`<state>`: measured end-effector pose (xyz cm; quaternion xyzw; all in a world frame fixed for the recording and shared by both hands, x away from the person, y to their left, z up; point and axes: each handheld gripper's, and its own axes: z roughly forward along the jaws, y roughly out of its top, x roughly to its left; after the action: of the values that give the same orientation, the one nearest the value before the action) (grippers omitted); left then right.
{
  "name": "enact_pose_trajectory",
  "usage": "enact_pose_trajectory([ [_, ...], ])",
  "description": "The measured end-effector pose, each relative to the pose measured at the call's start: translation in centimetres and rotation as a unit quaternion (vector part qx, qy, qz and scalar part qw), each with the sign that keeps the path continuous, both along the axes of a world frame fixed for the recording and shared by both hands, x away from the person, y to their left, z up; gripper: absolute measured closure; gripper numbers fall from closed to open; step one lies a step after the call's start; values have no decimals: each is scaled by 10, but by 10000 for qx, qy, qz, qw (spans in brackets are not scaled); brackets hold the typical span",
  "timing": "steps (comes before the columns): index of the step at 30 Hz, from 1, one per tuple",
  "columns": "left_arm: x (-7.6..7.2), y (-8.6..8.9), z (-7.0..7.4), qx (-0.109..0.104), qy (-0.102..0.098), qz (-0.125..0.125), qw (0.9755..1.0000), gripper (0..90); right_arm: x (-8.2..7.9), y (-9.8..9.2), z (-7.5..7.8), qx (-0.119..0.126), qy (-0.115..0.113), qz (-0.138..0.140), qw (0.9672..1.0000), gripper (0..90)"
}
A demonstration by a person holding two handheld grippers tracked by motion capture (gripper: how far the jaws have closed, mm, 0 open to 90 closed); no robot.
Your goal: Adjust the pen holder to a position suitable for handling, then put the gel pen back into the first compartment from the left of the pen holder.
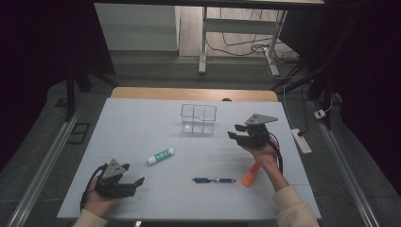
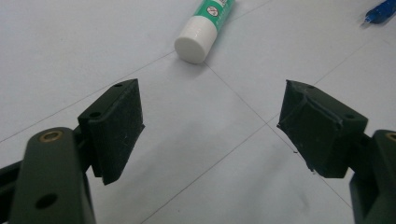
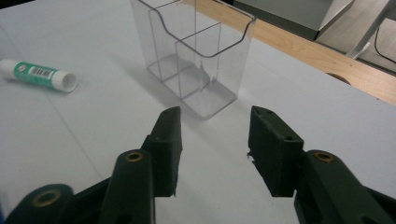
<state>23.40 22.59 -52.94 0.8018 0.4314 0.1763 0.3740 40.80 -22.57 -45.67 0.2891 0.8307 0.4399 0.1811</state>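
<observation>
On bench right of middle: right claw [image 1: 237, 131] hovered half-open, empty, facing clear organizer [image 3: 196, 60]. Left claw [image 2: 210, 126] wide, empty, near glue stick [image 2: 205, 25]. Organizer probably light, rigid, slick plastic; best pinched by rim wall.

No word, brand name or number can be made out anywhere. The white glue stick with a green label [image 2: 205, 29], lying at about 7 o'clock from the clear plastic divided organiser box [image 3: 196, 56], bears the only markings. In the left gripper view its label shows a small round sign, a circle crossed by a slash, with printing beside it too small to read. In the right gripper view the same label [image 3: 37, 73] carries a white patch with a black barcode, its digits blurred.
</observation>
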Motion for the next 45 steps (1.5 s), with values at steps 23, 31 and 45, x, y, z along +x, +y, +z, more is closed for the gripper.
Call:
enact_pose_trajectory([
  [23,0,1,0,1,-24,38,10000,219,-34,-21,1,-7,152,633,9979,464],
  [31,0,1,0,5,-22,40,10000,219,-42,-26,0,-121,274,800,9963,457],
  [45,-1,1,0,9,-35,22,10000,219,-55,-4,-7,-692,598,1400,9859,436],
])
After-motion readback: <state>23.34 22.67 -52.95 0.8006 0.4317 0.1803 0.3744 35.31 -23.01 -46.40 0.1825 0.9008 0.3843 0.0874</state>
